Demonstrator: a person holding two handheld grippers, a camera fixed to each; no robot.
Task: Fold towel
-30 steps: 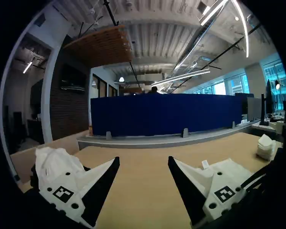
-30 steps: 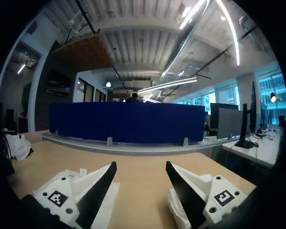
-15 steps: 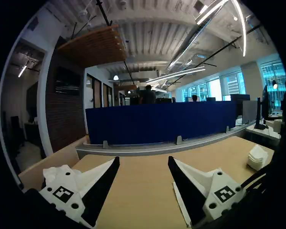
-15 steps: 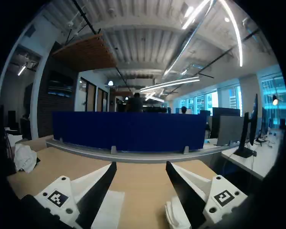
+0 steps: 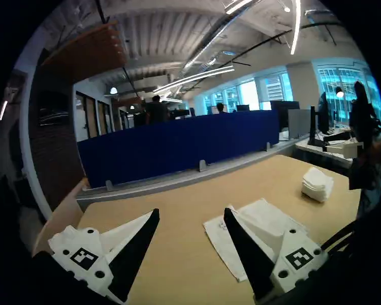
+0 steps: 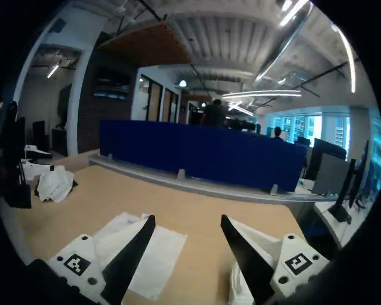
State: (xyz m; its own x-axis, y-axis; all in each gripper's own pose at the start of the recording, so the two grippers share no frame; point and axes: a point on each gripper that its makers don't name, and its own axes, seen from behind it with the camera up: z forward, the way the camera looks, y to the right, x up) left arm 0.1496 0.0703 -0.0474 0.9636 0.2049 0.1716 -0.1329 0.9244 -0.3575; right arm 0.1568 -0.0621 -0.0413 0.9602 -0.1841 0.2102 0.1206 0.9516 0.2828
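A white towel [image 5: 226, 236] lies flat on the wooden table [image 5: 190, 203], partly under the right-hand finger of my left gripper [image 5: 191, 211]. That gripper hovers above the table, open, with nothing between its fingers. In the right gripper view the same flat towel [image 6: 157, 254] lies below the left-hand finger of my right gripper [image 6: 187, 218], which is also open and holds nothing. Neither gripper touches the towel.
A stack of folded white towels [image 5: 317, 184] sits at the table's right side and peeks out under the right gripper's finger [image 6: 236, 284]. A crumpled white cloth heap [image 6: 53, 185] lies at the left. A blue divider [image 5: 180, 145] bounds the table's far edge.
Both grippers have risen from the table and stay open. The left view has swung right and the right view left, so the flat towel now lies in sight.
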